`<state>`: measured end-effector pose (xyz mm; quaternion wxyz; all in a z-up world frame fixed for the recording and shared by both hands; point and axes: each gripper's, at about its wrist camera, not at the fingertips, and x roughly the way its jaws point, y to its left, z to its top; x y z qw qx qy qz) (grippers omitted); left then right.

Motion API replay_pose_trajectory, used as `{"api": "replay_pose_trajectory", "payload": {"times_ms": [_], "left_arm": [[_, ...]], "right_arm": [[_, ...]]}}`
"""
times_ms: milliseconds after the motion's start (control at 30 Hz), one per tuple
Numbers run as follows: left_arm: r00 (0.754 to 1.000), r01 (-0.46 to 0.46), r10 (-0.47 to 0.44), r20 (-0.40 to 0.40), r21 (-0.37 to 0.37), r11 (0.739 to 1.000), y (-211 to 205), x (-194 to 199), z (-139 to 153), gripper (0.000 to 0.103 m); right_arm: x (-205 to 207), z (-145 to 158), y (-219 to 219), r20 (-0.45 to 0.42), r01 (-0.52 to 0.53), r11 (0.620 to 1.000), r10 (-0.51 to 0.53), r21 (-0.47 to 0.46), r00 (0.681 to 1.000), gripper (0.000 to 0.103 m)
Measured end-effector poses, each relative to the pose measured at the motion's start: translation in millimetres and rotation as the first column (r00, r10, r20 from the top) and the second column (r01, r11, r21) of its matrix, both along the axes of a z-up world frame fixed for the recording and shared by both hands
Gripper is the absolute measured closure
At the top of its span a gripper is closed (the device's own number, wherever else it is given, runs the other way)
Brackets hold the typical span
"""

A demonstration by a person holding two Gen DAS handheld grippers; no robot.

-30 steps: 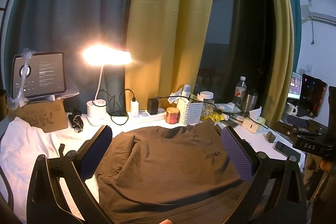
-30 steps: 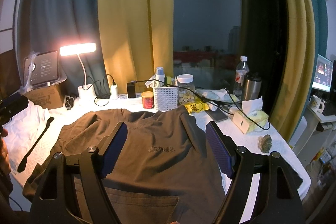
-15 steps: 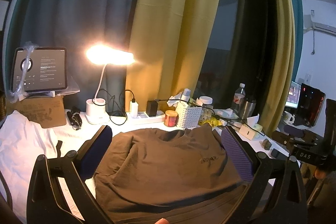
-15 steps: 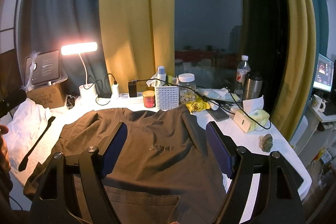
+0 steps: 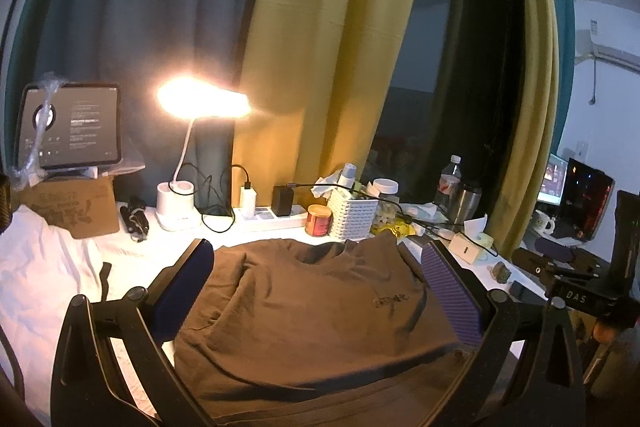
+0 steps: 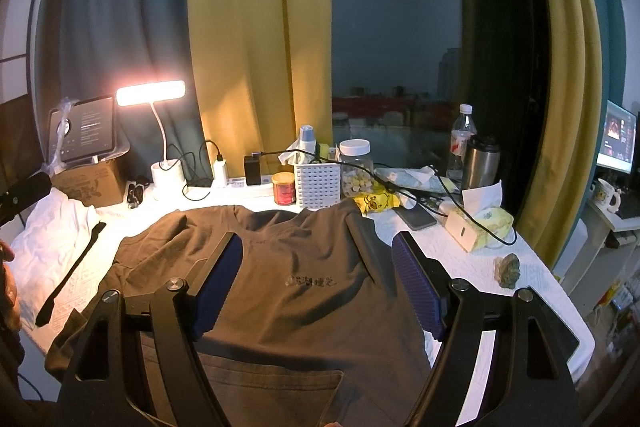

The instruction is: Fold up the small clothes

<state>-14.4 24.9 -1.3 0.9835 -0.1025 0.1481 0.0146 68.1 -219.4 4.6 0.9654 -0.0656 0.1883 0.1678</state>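
T-shirt [image 6: 304, 291]: brown, lying front up on the white-covered table [image 6: 472, 267], collar toward the curtains, a small dark print on the chest; its left side is bunched into folds, clearest in the left wrist view [image 5: 304, 311].
Hem: the near edge of the shirt runs under both cameras and off the bottom of the pictures, so how it lies there cannot be made out.
Left gripper [image 5: 320, 287]: jaws spread wide, nothing between the pads, held above the shirt's left half.
Right gripper [image 6: 318, 277]: jaws likewise wide apart and holding nothing, over the chest print.
Contact: whether either gripper touches the cloth is hard to judge from these views; both seem to hang just above it.
White cloth [image 6: 52, 231]: crumpled at the left end of the table, beside the shirt's left sleeve.
Black strap [image 6: 72, 271]: lies on the table between the white cloth and the shirt.
Desk lamp [image 6: 151, 94]: lit, standing at the back left.
Tablet [image 5: 70, 126]: propped on a cardboard box [image 5: 74, 207] at far left.
White basket [image 6: 318, 185]: behind the collar, just beside a red tin [image 6: 283, 189] and a clear jar [image 6: 355, 169].
Tissue box [image 6: 466, 225]: right of the shirt, near a small stone [image 6: 507, 270].
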Motion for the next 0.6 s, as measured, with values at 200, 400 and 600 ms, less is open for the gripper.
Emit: {"api": "replay_pose_trajectory", "payload": {"times_ms": [200,400,600], "left_arm": [[1.000,-0.005,0.005,-0.016,0.032,0.999,-6,4,-2,0.001],[1.000,-0.013,0.014,-0.028,0.041,0.999,-11,10,-5,0.001],[0.997,-0.035,0.038,-0.070,0.038,0.999,-11,25,-11,0.001]], "right_arm": [[2,-3,1,-0.012,-0.004,1.000,0.004,0.002,1.000,0.023],[14,-10,-2,-0.038,-0.012,1.000,0.012,0.007,0.999,0.023],[32,-16,-8,-0.067,-0.020,1.000,0.021,0.015,0.998,0.023]]}}
